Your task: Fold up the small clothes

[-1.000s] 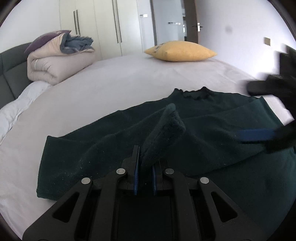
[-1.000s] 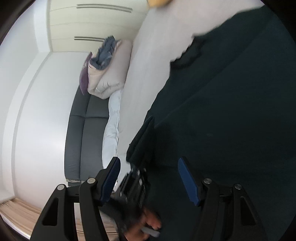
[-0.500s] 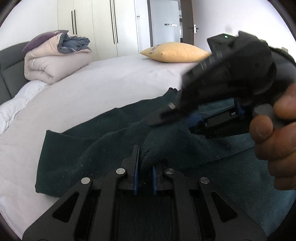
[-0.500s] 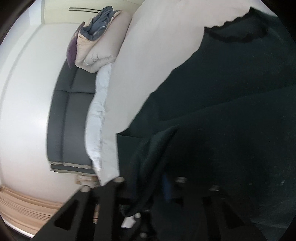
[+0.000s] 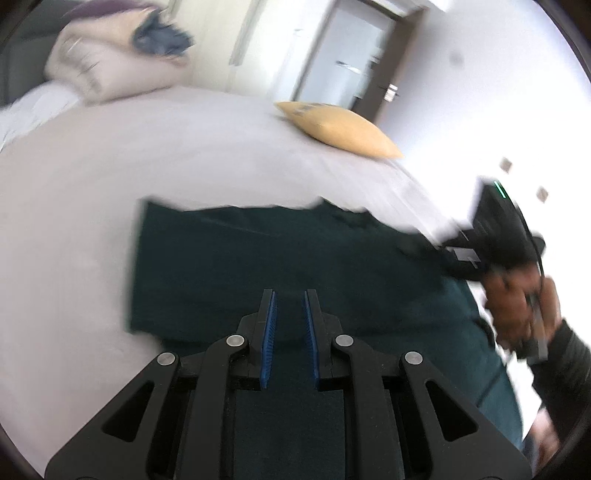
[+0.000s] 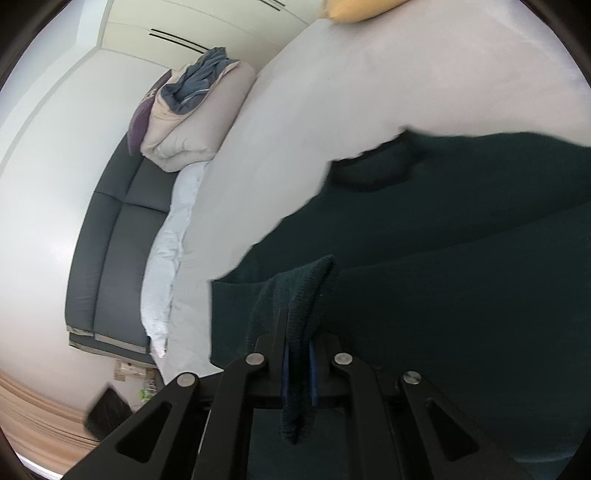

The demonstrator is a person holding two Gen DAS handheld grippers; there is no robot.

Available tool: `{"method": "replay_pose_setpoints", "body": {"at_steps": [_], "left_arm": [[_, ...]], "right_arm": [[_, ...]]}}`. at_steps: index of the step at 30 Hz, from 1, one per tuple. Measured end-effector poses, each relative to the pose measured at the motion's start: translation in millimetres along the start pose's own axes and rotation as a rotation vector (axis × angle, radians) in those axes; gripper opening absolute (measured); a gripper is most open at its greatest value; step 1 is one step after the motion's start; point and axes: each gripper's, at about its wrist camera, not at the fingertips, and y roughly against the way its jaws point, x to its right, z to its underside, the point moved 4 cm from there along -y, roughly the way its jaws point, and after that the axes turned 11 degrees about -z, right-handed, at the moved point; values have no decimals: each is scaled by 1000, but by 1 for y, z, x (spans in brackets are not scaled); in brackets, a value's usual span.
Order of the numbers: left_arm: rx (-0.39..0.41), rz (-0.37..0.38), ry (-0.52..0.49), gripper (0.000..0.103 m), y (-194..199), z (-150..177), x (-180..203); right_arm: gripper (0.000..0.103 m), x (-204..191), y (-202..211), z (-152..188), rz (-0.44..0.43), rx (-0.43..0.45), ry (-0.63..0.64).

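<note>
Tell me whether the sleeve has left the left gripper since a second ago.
Yes. The left gripper is open and bare over the sweater; the sleeve is now pinched in the right gripper.

1. The left wrist view is smeared by motion blur; the far edge of the dark green sweater and its neckline are softened against the bed.
2. The folded bedding at the bed's far left corner is blurred, so its layers cannot be separated.
3. The right gripper is seen only as a dark smear at the right edge of that view, and its jaws cannot be made out there.
4. The hand gripping it is blurred and cut off by the frame.
5. In the right wrist view, the yellow pillow is cropped by the top edge.
6. The sweater's right part is cut off by that view's right edge.
7. Small items on the floor by the sofa are too small to identify.
</note>
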Motion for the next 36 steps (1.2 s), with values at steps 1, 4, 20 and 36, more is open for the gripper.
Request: {"method": "replay_pose_setpoints", "body": {"at_steps": [1, 4, 20, 36], "left_arm": [[-4, -5, 33, 14, -2, -9, -15], [-45, 64, 142, 14, -12, -37, -54], [-184, 222, 241, 64, -79, -92, -70], [-250, 303, 205, 42, -106, -87, -47]], "right_arm": [[9, 7, 9, -1, 21, 7, -4], [9, 28, 32, -6, 55, 24, -22], [9, 80, 80, -11, 176, 45, -91], [10, 83, 78, -11, 234, 20, -68]]}}
